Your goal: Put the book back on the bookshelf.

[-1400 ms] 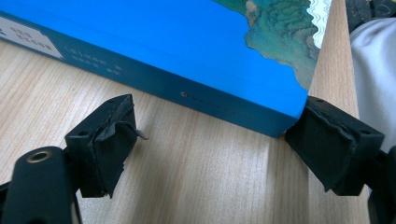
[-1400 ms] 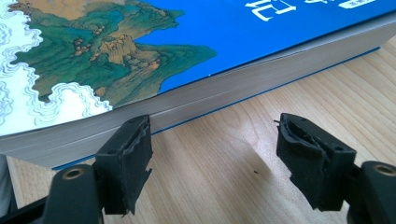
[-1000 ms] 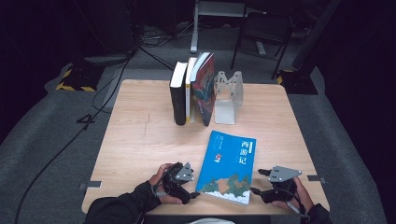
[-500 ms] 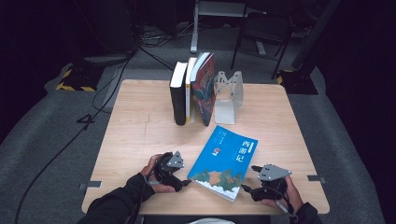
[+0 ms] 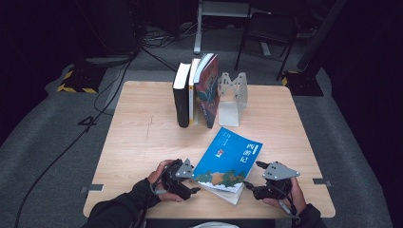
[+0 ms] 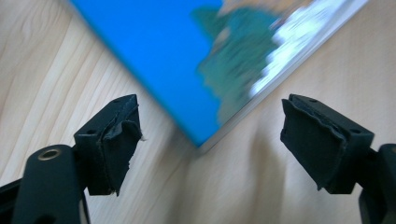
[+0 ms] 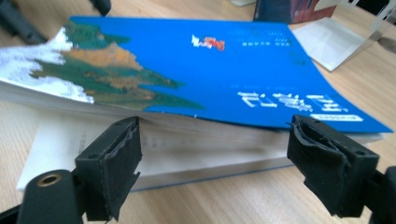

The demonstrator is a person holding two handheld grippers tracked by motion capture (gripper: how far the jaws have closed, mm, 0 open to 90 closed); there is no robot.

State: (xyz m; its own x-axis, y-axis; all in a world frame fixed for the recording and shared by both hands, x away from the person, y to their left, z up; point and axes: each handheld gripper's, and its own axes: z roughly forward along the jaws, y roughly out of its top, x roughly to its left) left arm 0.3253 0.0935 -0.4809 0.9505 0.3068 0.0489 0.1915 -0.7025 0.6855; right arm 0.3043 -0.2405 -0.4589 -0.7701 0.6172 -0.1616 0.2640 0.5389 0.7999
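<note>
1 blue book (image 5: 229,160) flat, 3 books (image 5: 196,92) upright, 2 grippers, left gripper (image 5: 189,183) and right gripper (image 5: 252,183), wide.

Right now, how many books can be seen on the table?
4: three stand upright at the far edge beside the metal bookend, namely a black book, a thin yellow-spined book and a red-covered book; the blue book lies near the grippers.

We are seeing a flat blue paperback book (image 5: 230,161) with a green and orange picture lying slanted on the near part of the wooden table, its front cover lifting a little.
</note>
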